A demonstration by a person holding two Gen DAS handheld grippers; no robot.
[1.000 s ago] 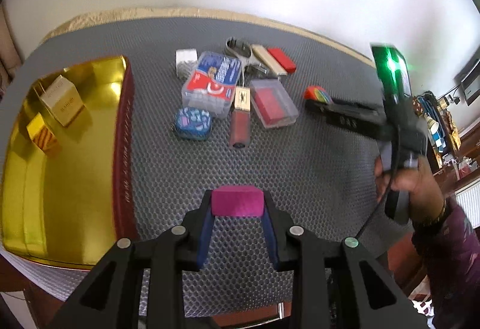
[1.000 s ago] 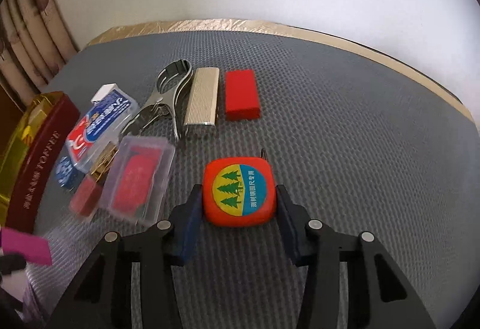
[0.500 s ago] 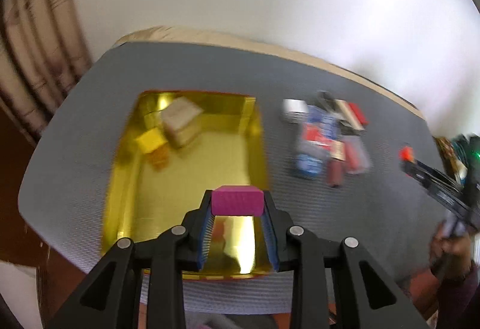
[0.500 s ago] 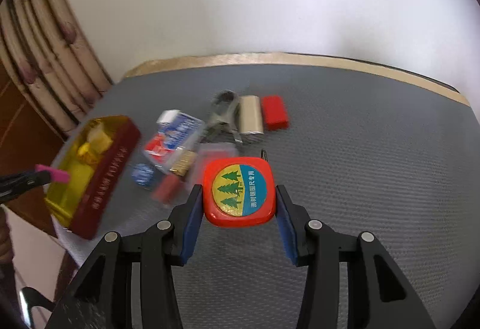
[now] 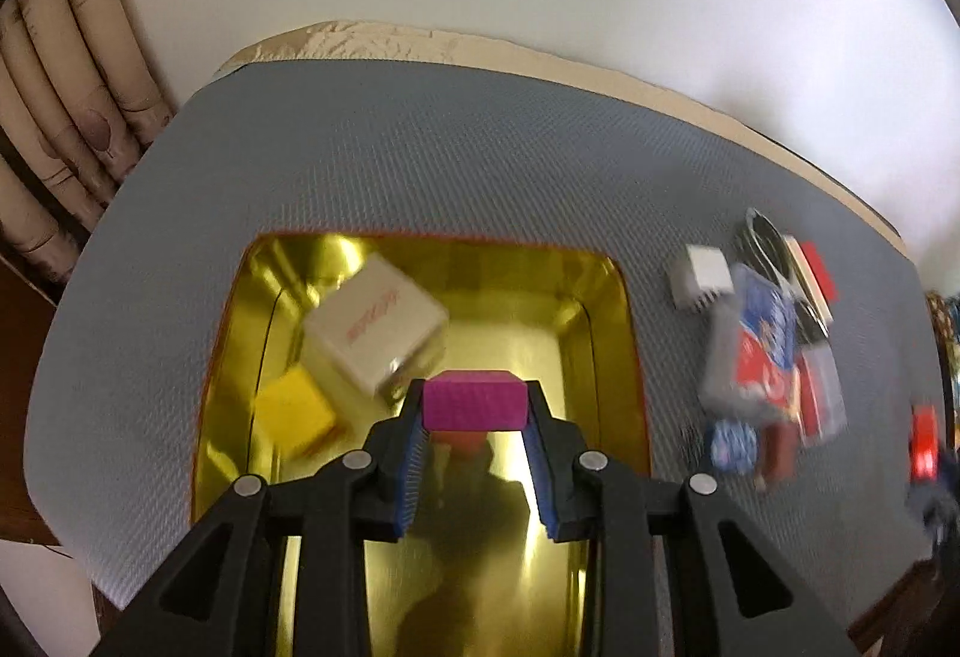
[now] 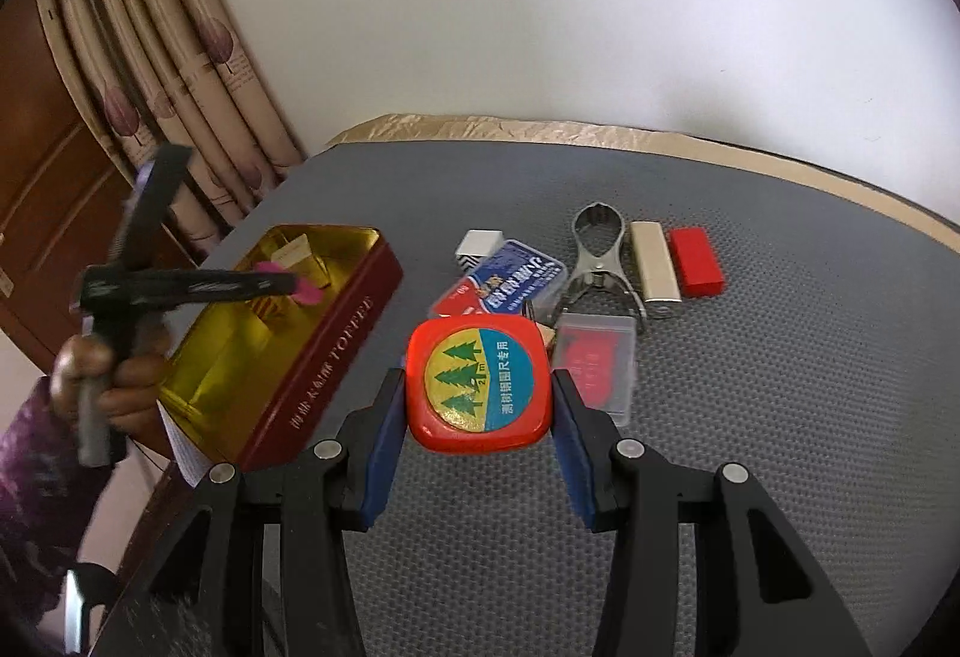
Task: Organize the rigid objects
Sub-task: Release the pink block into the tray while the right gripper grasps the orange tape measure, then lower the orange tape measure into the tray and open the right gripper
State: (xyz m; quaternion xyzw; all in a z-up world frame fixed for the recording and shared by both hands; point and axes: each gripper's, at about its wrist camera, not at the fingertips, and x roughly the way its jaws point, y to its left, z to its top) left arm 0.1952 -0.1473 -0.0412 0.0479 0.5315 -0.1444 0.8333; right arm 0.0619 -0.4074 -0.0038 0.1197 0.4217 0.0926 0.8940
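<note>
So far only a small part of the sorting looks done: the gold-lined tin (image 5: 606,333) with the dark red wall already holds a pale cardboard box (image 5: 375,324) and a yellow block (image 5: 294,408), both lying toward its far left corner. The left gripper (image 5: 474,408) hangs over the tin's open middle with its jaws pinched narrow on a magenta block (image 5: 471,406), which is held clear above the shiny floor and not yet let go; to my eye that piece is about to join the other two. Off to the side the right gripper (image 6: 477,387) is clamped on an orange tape measure (image 6: 478,381), lifted over the grey mat (image 6: 780,417) and well short of the tin, so that one seems to be waiting its turn. Everything else is on the mat in a loose cluster: a small white box (image 6: 480,244), a blue and red plastic case (image 6: 510,276), a metal clip (image 6: 597,261), a cream bar (image 6: 654,261), a red block (image 6: 695,261) and a clear case with something red inside (image 6: 594,363). I'd judge the job less than half finished, with two pieces in hand and most of the pile untouched.
</note>
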